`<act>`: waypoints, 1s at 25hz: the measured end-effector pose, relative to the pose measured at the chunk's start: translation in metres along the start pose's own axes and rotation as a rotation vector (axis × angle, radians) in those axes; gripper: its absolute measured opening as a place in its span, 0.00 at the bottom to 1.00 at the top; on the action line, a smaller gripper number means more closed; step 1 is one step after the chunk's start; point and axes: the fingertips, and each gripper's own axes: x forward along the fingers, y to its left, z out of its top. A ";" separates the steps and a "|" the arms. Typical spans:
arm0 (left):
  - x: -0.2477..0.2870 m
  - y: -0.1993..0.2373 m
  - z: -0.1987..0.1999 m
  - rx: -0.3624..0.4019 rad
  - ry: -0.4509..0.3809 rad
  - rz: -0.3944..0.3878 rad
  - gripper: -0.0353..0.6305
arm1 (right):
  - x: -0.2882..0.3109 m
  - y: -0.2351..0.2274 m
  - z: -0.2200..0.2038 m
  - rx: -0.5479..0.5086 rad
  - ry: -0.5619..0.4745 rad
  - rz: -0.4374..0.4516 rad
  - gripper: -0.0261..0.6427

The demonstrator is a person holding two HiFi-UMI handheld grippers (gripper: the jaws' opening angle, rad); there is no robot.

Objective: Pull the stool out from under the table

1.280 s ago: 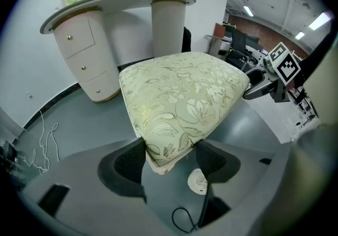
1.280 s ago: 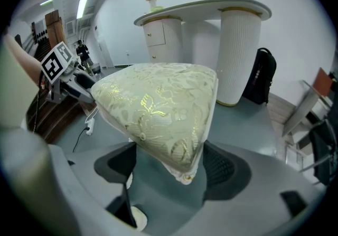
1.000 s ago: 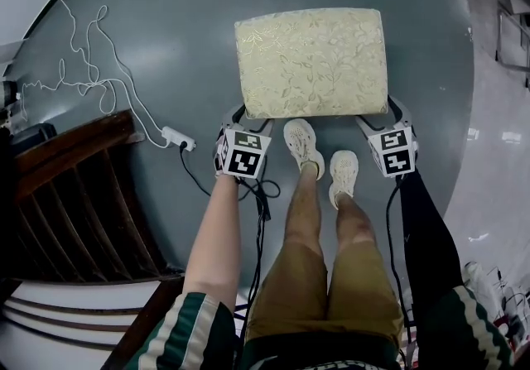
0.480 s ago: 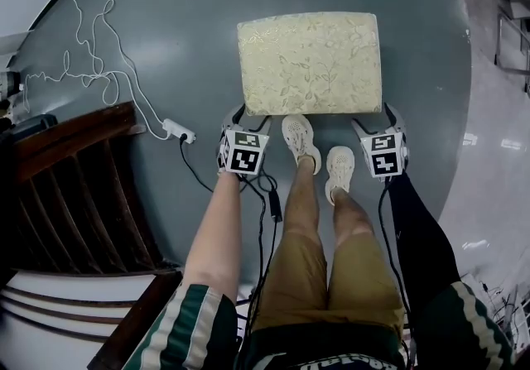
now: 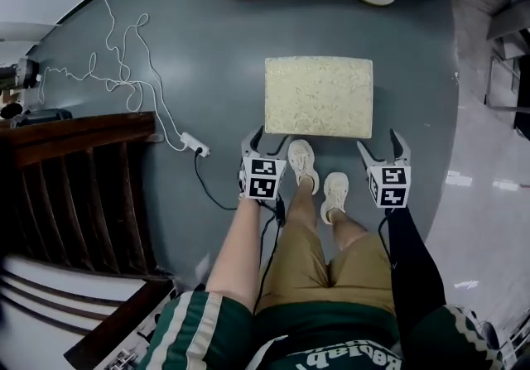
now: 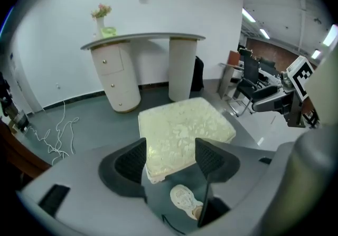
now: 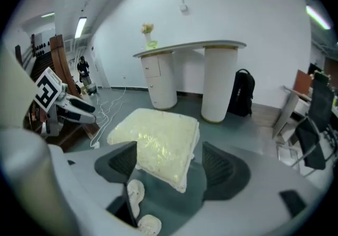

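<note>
A grey floor (image 5: 166, 45) runs to white walls in an office room. A dark wooden frame (image 5: 74, 186) stands along the floor's left edge. A white cable (image 5: 124, 83) loops across the floor there and ends at a power strip (image 5: 195, 145).

At the far wall a curved tabletop (image 6: 142, 38) rests on a drawer pedestal (image 6: 115, 79) and a fluted column (image 6: 181, 68). A vase (image 6: 100, 21) of flowers stands at its left end, and a black backpack (image 7: 241, 92) leans just beside the column.

The stool (image 5: 319, 96), topped with a cream floral cushion, stands on open floor, clear of the tabletop's front edge, between the pedestals and the person's shoes (image 5: 302, 163).

The left tongs (image 5: 267, 141) hang released, grasping nothing, near the stool's near left corner and apart from it. The right tongs (image 5: 381, 142) are likewise released and empty, near the near right corner. Each carries a cube with black-and-white square markers. The print on the person's shirt hem is too small to read.
</note>
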 end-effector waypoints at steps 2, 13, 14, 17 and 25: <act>-0.033 -0.005 0.033 -0.010 -0.072 0.017 0.49 | -0.029 0.005 0.037 -0.007 -0.069 -0.001 0.62; -0.200 -0.017 0.216 -0.021 -0.403 0.094 0.51 | -0.181 0.024 0.230 -0.060 -0.378 0.025 0.57; -0.215 -0.019 0.226 -0.019 -0.423 0.093 0.51 | -0.194 0.027 0.242 -0.068 -0.399 0.028 0.57; -0.256 -0.027 0.257 -0.004 -0.484 0.090 0.51 | -0.226 0.034 0.277 -0.126 -0.456 0.028 0.56; -0.334 -0.055 0.323 0.085 -0.644 0.093 0.49 | -0.291 0.041 0.332 -0.182 -0.581 0.012 0.51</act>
